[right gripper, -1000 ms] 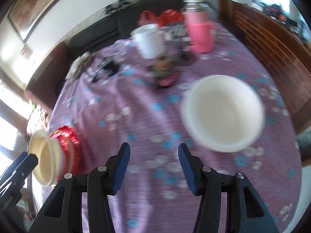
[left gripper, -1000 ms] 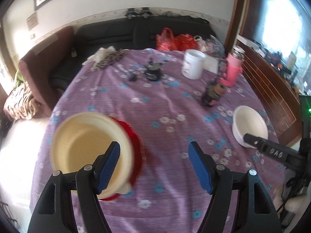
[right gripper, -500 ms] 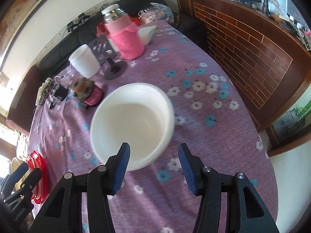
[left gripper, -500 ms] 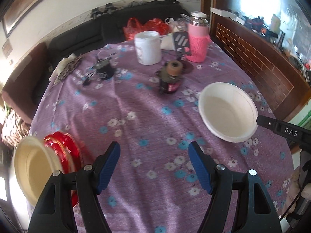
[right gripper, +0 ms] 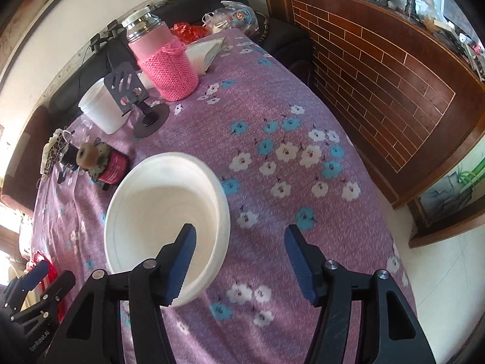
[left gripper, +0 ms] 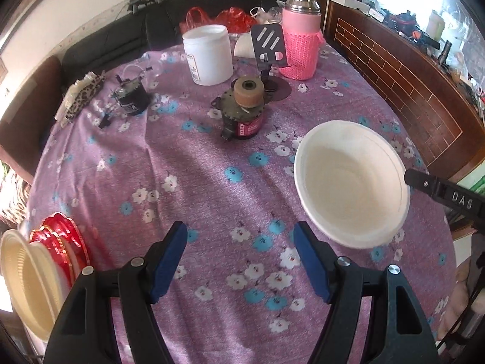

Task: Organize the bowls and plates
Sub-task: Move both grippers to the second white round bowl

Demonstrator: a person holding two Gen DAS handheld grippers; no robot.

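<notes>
A: Left wrist view. Report the task items.

B: White bowl, round, plain, hollow facing up, sits on the right part of the table. A cream bowl is stacked in red plates at the near-left table edge, tilted toward the camera. The left gripper hangs over bare cloth between them, jaws apart, nothing between the pads.

A: Surface and room?

B: Purple floral tablecloth. At the far side: white tub, pink bottle, phone stand, a small motor. A black sofa lies behind the table; a wood panel runs along the right.

A: Clearance?

B: The middle cloth between bowl and stack is open. The right gripper's finger reaches in from the right, its tip at the bowl's right rim.

A: Right wrist view.

B: The same bowl sits left of centre. The right gripper has jaws spread; the left pad overlaps the bowl's near inner side, the right pad is over cloth outside the rim. Contact with the rim cannot be told. The left gripper shows at lower left beside the red plates.

A: Edges?

B: The table edge curves near the right; the wood panel stands beyond it.
</notes>
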